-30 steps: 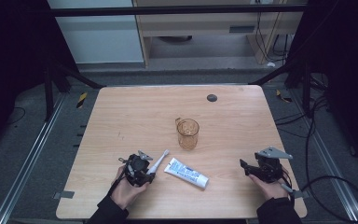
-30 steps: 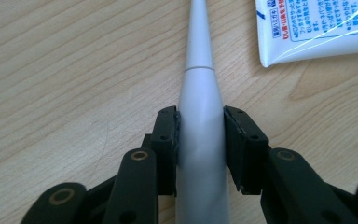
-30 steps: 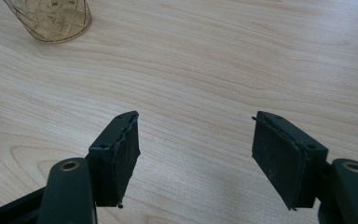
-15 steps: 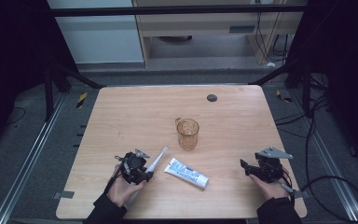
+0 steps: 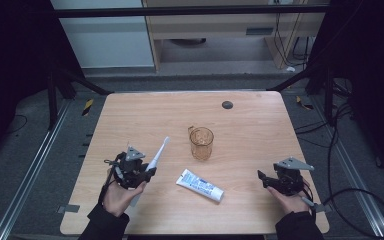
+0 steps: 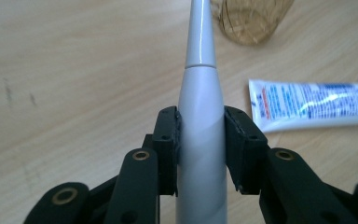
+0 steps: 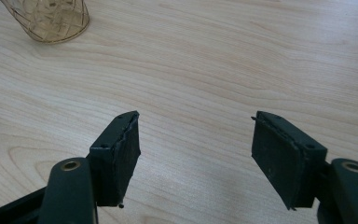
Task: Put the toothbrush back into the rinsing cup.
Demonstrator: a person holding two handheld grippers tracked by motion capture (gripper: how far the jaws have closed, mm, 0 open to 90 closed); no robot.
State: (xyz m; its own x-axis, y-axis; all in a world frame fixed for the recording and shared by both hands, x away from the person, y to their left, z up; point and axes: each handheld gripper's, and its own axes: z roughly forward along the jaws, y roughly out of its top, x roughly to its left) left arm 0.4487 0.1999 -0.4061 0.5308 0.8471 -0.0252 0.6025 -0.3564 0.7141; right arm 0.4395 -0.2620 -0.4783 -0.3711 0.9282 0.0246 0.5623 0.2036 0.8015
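My left gripper (image 5: 147,172) (image 6: 200,140) is shut on the thick handle of a white electric toothbrush (image 5: 156,156) (image 6: 200,116), held above the table with its head slanting up and away toward an amber glass mug (image 5: 201,143) (image 6: 251,21). A white and blue toothpaste tube (image 5: 200,184) (image 6: 314,105) lies flat on the table to the right of that gripper. At the near right, my right gripper (image 5: 263,178) (image 7: 196,149) hangs low over bare wood, open, with nothing between its pads. The mug (image 7: 46,18) stands at the far left of the right gripper view.
The light wooden table (image 5: 130,120) has a small dark round disc (image 5: 227,105) near its far edge. Black frame bars, cables and grey floor surround the table. A person's hands come in from the near edge.
My left gripper has lifted the toothbrush off the table, and its head now tilts up toward the mug. The right gripper has stayed in place.
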